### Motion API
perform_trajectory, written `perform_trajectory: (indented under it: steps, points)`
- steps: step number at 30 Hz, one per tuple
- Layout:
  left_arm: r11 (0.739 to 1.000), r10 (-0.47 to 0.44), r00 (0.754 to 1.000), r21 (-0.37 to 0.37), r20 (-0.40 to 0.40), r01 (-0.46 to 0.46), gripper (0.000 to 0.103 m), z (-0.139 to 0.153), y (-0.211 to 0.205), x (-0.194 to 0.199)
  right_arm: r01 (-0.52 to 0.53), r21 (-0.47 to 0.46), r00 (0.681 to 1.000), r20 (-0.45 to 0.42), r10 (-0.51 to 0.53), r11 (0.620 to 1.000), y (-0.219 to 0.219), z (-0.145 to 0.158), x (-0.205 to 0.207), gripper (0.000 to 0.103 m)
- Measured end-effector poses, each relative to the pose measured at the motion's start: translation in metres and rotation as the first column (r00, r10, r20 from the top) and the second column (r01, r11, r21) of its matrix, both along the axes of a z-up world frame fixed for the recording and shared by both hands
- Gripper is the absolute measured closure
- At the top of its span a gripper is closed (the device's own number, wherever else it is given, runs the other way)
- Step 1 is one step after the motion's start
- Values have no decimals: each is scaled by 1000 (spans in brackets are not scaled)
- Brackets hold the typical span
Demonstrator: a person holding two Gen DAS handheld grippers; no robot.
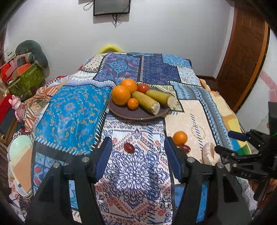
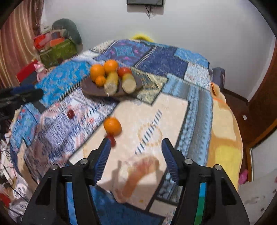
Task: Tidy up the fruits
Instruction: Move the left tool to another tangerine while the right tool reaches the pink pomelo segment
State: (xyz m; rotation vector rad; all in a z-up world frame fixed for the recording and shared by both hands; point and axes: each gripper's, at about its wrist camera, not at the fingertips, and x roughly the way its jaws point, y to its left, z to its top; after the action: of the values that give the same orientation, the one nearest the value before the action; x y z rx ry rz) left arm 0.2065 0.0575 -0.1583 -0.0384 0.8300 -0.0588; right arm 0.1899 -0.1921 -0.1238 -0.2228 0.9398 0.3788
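1. Two grippers sit nearest my cameras: my left gripper has its fingers spread wide with nothing between them, and my right gripper is likewise wide open and empty, both hovering over the patchwork bedspread.
2. Just ahead of my left gripper a dark red grape lies alone on the bedspread.
3. Beside the left gripper's right finger, a loose orange rests on the cloth, touching a second red grape on its near side; in the right wrist view this pair lies just beyond my left finger tip, blurred.
4. Farther back a brown plate carries two large oranges, a small mandarin, a tomato and two corn cobs lying side by side.
5. Beyond the bed, a black screen hangs on the white wall.
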Motion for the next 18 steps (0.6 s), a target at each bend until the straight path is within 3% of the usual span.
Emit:
perform_trajectory:
  steps: [11,18]
  points:
    - [999,-33,997,-6,-67,33,41,-26,-17,-3,36,28,986,-161,-31,999,-6,-53,-8,40]
    - [998,-60,993,-2,-104,60,41,-39,-34,7,25,70,986,-165,-13,997,-21,-61,-9,43]
